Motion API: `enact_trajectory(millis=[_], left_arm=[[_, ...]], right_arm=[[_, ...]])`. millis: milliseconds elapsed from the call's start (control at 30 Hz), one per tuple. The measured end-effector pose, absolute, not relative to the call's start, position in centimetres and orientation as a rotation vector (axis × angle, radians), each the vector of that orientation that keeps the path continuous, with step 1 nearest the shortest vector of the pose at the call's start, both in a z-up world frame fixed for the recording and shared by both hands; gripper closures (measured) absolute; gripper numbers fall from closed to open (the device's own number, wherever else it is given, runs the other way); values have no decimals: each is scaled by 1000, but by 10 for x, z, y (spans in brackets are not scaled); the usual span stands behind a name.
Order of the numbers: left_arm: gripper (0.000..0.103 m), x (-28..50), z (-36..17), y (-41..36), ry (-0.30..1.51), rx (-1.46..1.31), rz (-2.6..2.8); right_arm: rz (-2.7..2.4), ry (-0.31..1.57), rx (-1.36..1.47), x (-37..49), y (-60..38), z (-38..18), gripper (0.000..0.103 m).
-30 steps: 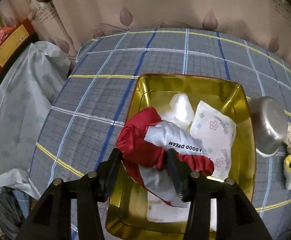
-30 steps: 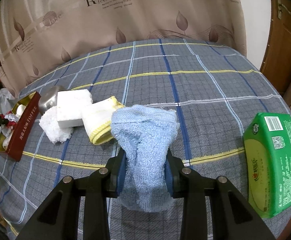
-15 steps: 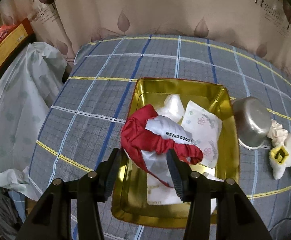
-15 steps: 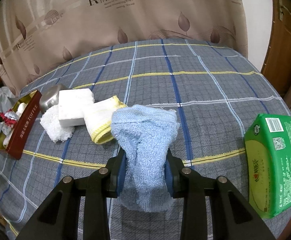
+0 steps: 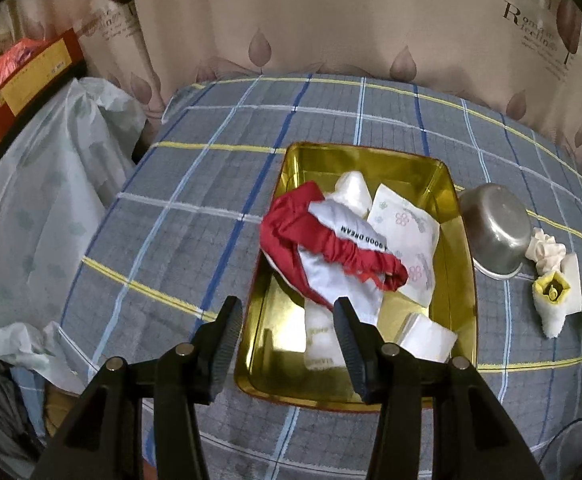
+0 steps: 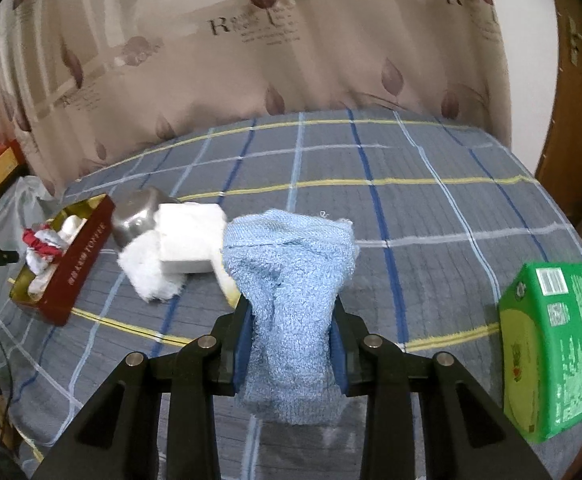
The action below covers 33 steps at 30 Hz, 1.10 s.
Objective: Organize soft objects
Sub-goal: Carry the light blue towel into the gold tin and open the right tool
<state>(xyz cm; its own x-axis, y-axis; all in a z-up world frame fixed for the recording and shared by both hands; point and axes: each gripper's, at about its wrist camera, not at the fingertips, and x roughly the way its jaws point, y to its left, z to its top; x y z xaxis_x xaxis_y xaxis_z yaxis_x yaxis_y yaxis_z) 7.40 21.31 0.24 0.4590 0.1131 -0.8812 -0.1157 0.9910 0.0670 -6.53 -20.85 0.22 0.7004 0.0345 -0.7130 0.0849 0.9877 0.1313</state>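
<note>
Right gripper [image 6: 291, 316] clamped on blue towel [image 6: 291, 280]; left gripper [image 5: 287, 320] open, empty, above gold tin [image 5: 461, 280].

A beige leaf-print curtain [image 6: 291, 52] hangs behind the grey plaid bedspread [image 6: 431, 208]; a wooden door [image 6: 579, 92] stands at right.

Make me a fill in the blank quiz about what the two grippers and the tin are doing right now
1. The right gripper is shut on a ____ towel.
2. The left gripper hangs with its jaws ____ and nothing between them.
3. The red and white cloth lies inside the ____ tin.
4. Beside the tin, a metal ____ lies tipped on the bedcover.

Missing words: blue; open; gold; bowl
</note>
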Motion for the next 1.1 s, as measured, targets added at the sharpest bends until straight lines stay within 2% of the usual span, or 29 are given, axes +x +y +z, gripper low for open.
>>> enact_trajectory(millis=[467, 1100], left_arm=[[55, 62, 3, 234, 1062, -53, 164], [55, 54, 13, 294, 1040, -144, 280]], right_arm=[[118, 842, 107, -28, -152, 16, 73], [484, 875, -91, 71, 68, 24, 73]])
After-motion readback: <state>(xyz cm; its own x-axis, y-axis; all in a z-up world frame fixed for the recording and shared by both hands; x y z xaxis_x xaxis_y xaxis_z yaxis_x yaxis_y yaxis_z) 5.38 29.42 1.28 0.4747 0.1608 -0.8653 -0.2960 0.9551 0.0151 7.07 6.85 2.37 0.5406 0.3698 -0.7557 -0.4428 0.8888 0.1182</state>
